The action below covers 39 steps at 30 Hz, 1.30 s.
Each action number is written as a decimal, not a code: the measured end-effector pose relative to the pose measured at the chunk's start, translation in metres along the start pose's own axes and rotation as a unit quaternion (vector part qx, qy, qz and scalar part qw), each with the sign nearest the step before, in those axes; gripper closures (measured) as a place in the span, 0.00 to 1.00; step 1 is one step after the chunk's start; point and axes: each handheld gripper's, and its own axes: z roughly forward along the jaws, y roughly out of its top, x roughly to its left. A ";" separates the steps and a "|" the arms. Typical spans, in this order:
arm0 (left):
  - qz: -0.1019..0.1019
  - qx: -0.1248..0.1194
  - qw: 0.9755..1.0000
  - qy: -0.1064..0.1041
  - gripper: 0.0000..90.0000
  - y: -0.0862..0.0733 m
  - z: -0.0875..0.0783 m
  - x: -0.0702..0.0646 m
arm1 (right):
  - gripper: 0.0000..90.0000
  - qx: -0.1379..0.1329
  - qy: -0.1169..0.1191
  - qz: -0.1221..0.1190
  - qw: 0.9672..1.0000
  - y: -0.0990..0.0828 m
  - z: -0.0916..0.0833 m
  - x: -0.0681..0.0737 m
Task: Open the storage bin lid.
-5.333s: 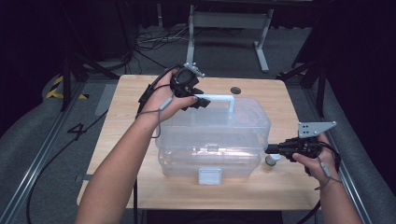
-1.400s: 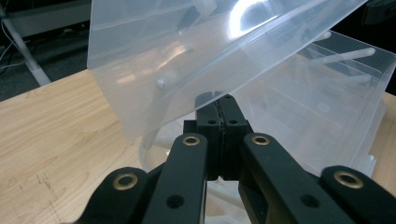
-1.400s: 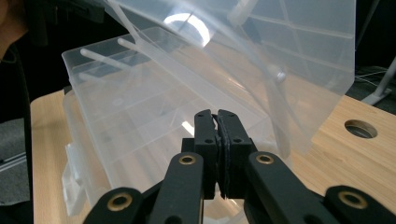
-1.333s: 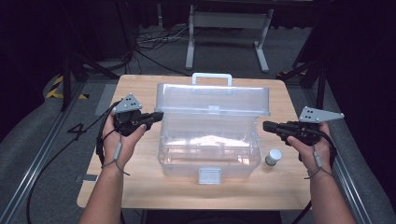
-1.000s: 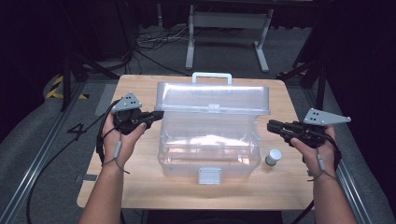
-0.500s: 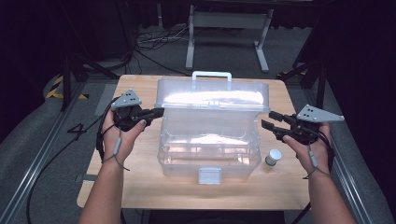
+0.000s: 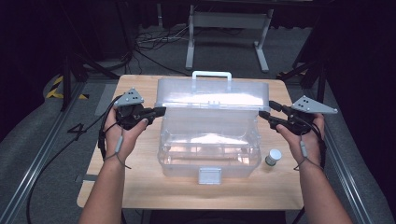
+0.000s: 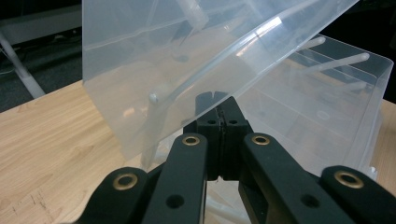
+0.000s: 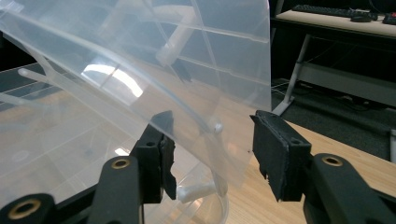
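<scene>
Bench (image 7: 140, 186): light wood top, rectangular, standing on a grey floor
Room: dark surround; a metal stand (image 7: 226, 35) and loose cables (image 7: 154, 39) lie on the floor beyond the far edge; a rail runs along each side of the bench
Clear plastic box (image 7: 210, 149): sits at the middle of the bench, latch tab facing the person; its lid (image 7: 212, 93) is raised and tilted back, white handle uppermost
Small bottle (image 7: 273, 157): white cap, upright on the bench, just beside the right near corner of the box
Left tool (image 7: 159, 111): held in the left hand at the left end of the lid; jaws fully together with nothing between them; in the left gripper view the closed tips sit against or right at the lower edge of the lid; contact cannot be confirmed
Right tool (image 7: 264, 113): held in the right hand at the right end of the lid; jaws stand wide and have just been opening; in the right gripper view the side edge of the lid lies between the two pads, and the pads do not press on it
Hands: one on each side of the box, forearms coming in from the near edge
</scene>
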 end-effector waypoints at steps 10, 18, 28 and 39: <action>0.001 0.001 1.000 0.000 1.00 0.000 0.000 -0.001 | 0.54 -0.012 -0.020 -0.003 1.000 0.006 0.009 0.004; 0.000 0.000 1.000 -0.002 1.00 0.000 0.000 -0.001 | 0.54 -0.015 -0.032 -0.003 0.999 0.007 0.017 0.008; 0.001 0.002 1.000 -0.002 1.00 -0.001 0.000 -0.001 | 0.53 -0.019 -0.043 -0.004 0.999 0.008 0.021 0.008; 0.005 0.018 1.000 0.000 0.97 -0.006 -0.005 -0.002 | 0.55 -0.025 -0.060 -0.010 0.998 0.010 0.022 0.010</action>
